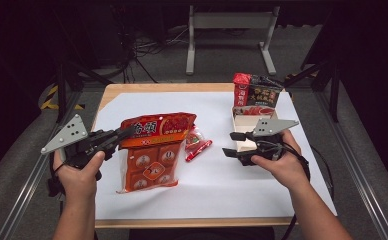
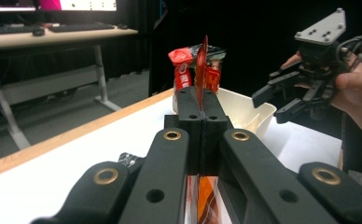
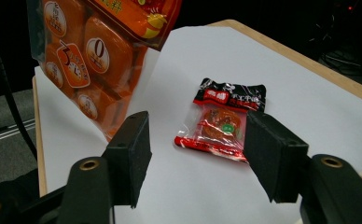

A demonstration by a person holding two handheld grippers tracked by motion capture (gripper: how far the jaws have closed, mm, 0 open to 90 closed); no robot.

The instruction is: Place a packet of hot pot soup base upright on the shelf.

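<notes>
Dark room. Grey carpet floor [image 1: 222,55], loose cables [image 1: 147,47] upper centre. Grey desk frame [image 1: 229,37] at top. Wood-edged worktop [image 1: 132,89] under white sheet [image 1: 222,185]. Black-yellow hazard tape [image 1: 49,97] at left.

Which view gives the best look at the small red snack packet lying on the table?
The right gripper view: the small red snack packet lies flat and unobstructed. In the high view it is tiny, half behind the large orange bag. The left gripper view adds nothing clear.

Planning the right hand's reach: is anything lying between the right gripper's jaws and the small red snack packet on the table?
No. The right gripper view shows only bare white table cover between the open right gripper and the small red-and-black clear snack packet.
</notes>
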